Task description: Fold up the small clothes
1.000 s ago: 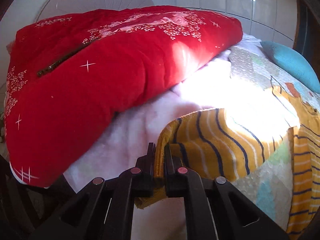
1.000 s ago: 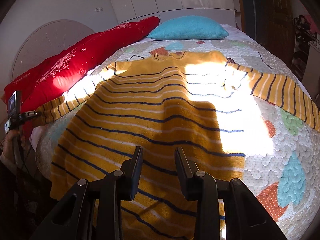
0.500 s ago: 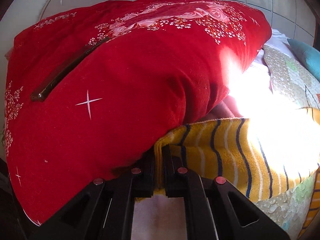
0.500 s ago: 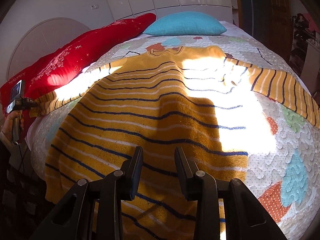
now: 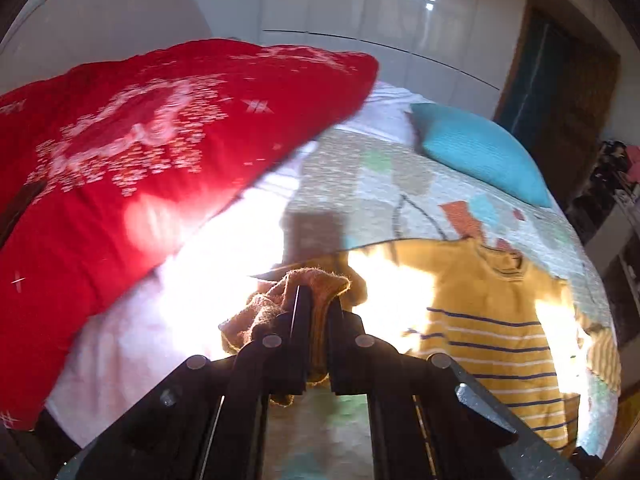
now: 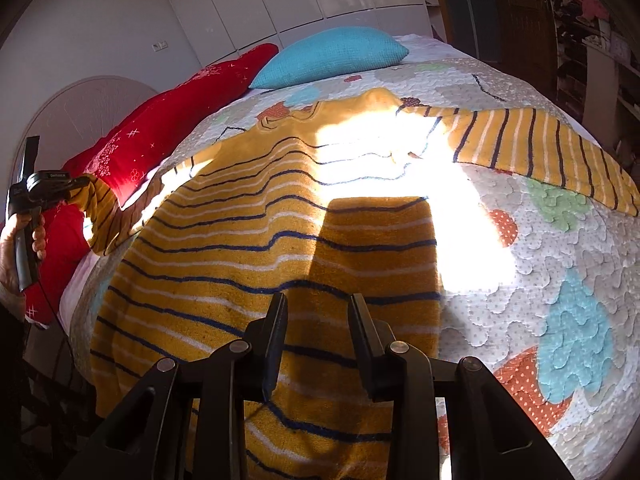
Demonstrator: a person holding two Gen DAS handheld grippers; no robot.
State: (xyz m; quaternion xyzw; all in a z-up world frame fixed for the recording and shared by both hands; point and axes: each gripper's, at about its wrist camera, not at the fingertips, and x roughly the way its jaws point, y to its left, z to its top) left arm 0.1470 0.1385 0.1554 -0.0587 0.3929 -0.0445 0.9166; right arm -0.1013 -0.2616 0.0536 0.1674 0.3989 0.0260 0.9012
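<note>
Nearest in the right wrist view: right gripper (image 6: 316, 320), fingers spread apart with nothing between them, hovering over the lower body of the yellow striped sweater (image 6: 248, 256). Spread flat across the patterned quilt (image 6: 560, 280), front up, neckline toward the far pillows. Right sleeve (image 6: 536, 152) stretched out flat to the right side, lying on the quilt. Strong sunlight across the chest, with a dark shadow block falling on the middle.

At the left edge of the same view: left gripper (image 6: 44, 188) gripped by a hand (image 6: 16, 248), raised off the bed beside the red pillow (image 6: 160, 136), with the left sleeve (image 6: 100, 208) lifted and hanging from it in a curve back to the sweater's shoulder.

In the left wrist view: left gripper (image 5: 314, 312) with fingers pressed nearly together, clamped on the bunched cuff of the left sleeve (image 5: 308, 284), fabric bulging up above the tips. Past it, bright white sheet (image 5: 192, 288), then the sweater (image 5: 492, 320) body lying on the quilt (image 5: 360, 184) to the right. Red pillow (image 5: 140, 168) filling the left side. Farther back, blue pillow (image 5: 476, 152) at the head of the bed, white wardrobe doors (image 5: 380, 20) behind.
</note>
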